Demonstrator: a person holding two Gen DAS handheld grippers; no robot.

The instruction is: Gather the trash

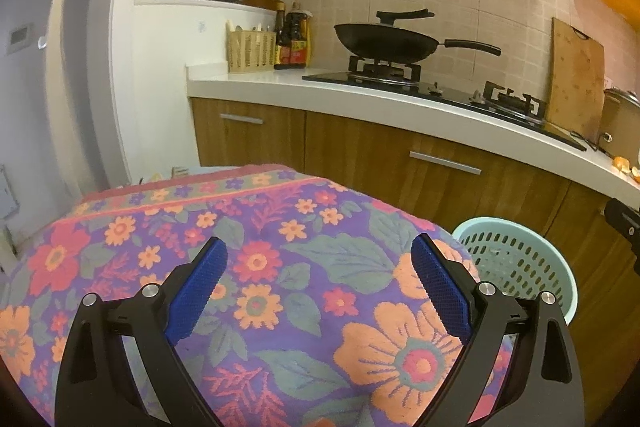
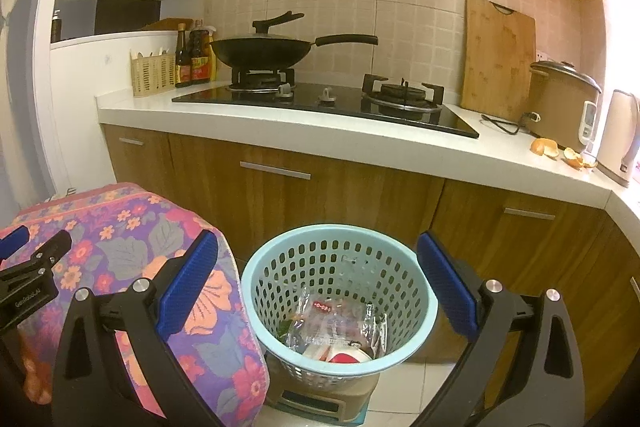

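A pale blue perforated trash basket (image 2: 256,271) stands on a box on the floor in front of the cabinets; inside lie clear plastic wrappers (image 2: 332,323) and a red-and-white item. My right gripper (image 2: 318,251) hangs open above the basket, fingers to either side of it, holding nothing. Orange peels (image 2: 545,147) lie on the white counter at the right, near the rice cooker. In the left wrist view my left gripper (image 1: 320,255) is open and empty over a flower-patterned cloth (image 1: 280,227), with the basket (image 1: 516,259) to its right. The left gripper (image 2: 16,239) also shows at the right view's left edge.
The flowered cloth (image 2: 120,239) covers a bulky object left of the basket. On the counter (image 2: 280,131) stand a gas hob with a black wok (image 2: 260,51), sauce bottles (image 2: 196,57), a utensil holder, a cutting board (image 2: 498,59), a rice cooker (image 2: 560,103) and a kettle.
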